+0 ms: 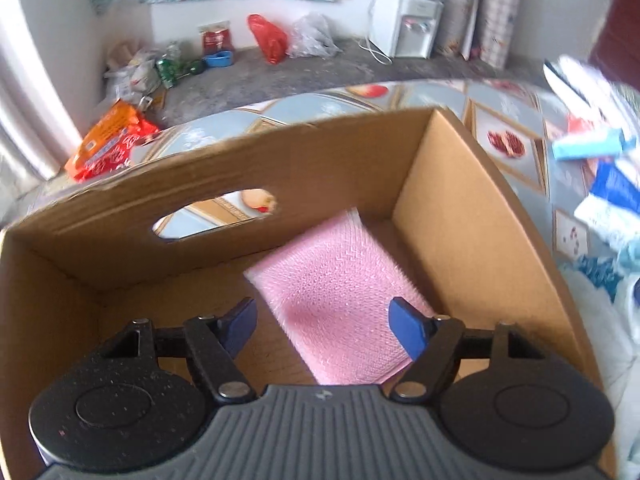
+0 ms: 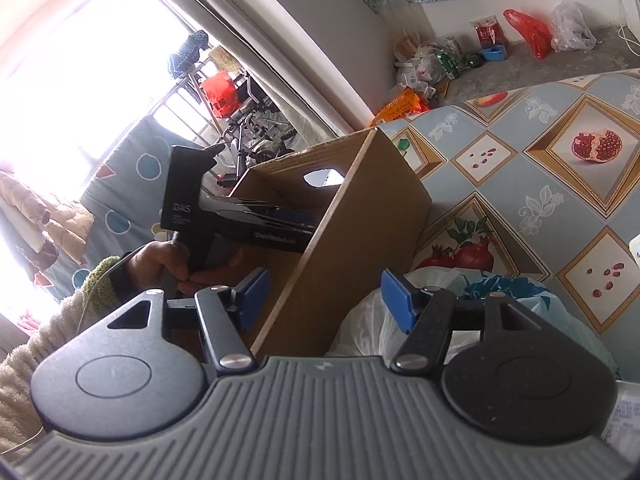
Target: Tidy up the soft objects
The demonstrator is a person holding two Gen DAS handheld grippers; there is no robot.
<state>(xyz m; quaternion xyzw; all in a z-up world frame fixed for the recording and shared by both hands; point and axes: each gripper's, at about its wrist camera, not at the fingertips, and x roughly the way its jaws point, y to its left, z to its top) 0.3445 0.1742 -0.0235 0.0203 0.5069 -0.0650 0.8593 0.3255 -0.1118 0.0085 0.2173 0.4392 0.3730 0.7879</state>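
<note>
- Left gripper (image 1: pixel 326 330) low in the left wrist view, pointing steeply down into a cardboard box (image 1: pixel 472 216); blue pads (image 1: pixel 406 330) standing well apart, nothing pinched between them.
- Pink bristly pad (image 1: pixel 336 300) lying flat on the box floor, centre of that frame, toward the box's right wall and running down under the gripper body; right blue fingertip overlapping its lower right edge in the picture, contact impossible to judge.
- Oval handle cutout (image 1: pixel 216 214) in the far box wall, left of centre, showing patterned tablecloth (image 1: pixel 516 156) through it.
- Blurred blue and white packets (image 1: pixel 600 176) at the right edge of the frame, on the tablecloth.
- Upper background: red plastic bag (image 1: pixel 269 38), clear plastic bag (image 1: pixel 312 36) and a white water dispenser (image 1: pixel 406 24) along the wall; orange bag (image 1: pixel 110 146) at left.
- Right gripper (image 2: pixel 324 300) in the lower middle of the right wrist view, jaws apart and empty, the near box wall's edge (image 2: pixel 332 216) rising between the two pads without visible contact.
- Same view, left of centre: a hand (image 2: pixel 168 264) with a fuzzy cream sleeve (image 2: pixel 44 344) holding the black handle of the other gripper, reaching into the box.
- White and blue plastic bag (image 2: pixel 492 288) just behind the right pad, lower right.
</note>
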